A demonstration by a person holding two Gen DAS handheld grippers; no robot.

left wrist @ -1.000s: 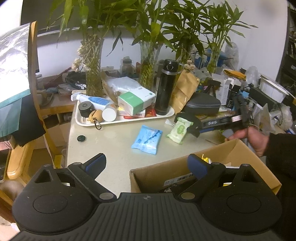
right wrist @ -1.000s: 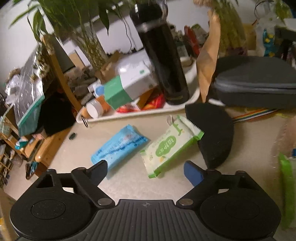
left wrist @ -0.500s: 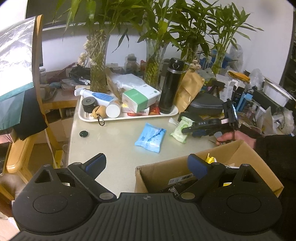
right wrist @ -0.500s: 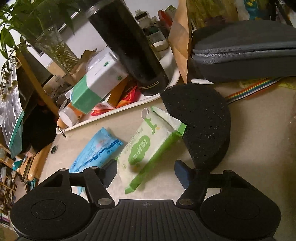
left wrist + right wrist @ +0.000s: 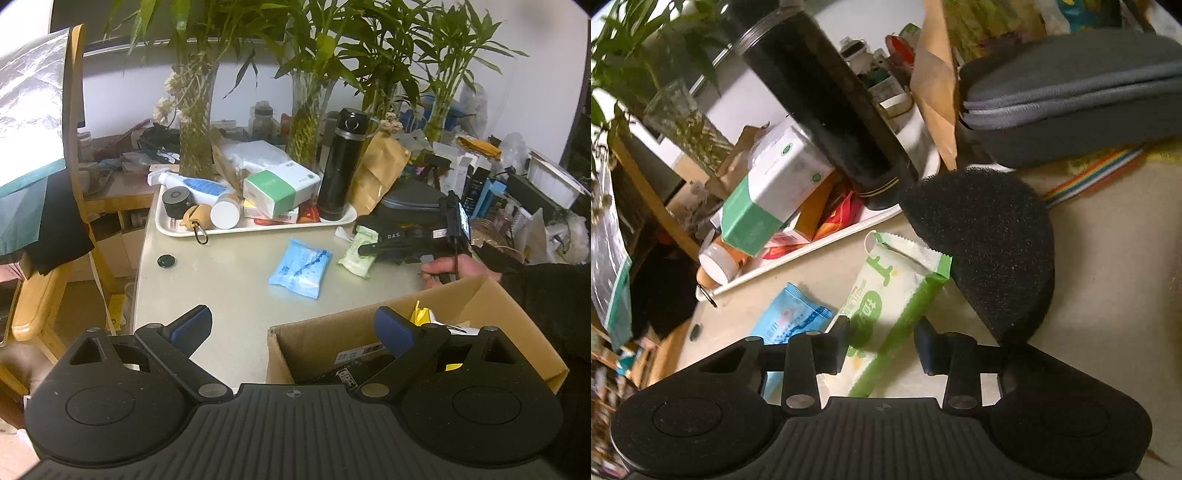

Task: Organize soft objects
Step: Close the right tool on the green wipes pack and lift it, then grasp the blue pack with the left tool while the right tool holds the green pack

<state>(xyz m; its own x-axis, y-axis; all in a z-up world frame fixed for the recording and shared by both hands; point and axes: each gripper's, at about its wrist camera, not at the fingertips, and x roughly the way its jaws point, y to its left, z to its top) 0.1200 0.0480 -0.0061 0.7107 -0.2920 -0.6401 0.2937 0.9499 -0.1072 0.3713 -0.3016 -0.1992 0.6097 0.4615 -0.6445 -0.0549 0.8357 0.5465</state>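
Grasp step: right gripper (image 5: 882, 345), jaws closing around the green-and-white soft wipes packet (image 5: 886, 299) lying on the beige tabletop (image 5: 1108, 258); next, presumably, lift toward the brown cardboard box (image 5: 369, 332); left gripper (image 5: 291, 328) spread, empty.

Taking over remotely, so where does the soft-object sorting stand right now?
Done: cardboard box already holds some items. In hand: right claw is closing around the green wipes pack, which lies on the table. Left: blue wipes pack and black sponge. Left claw is open, empty.
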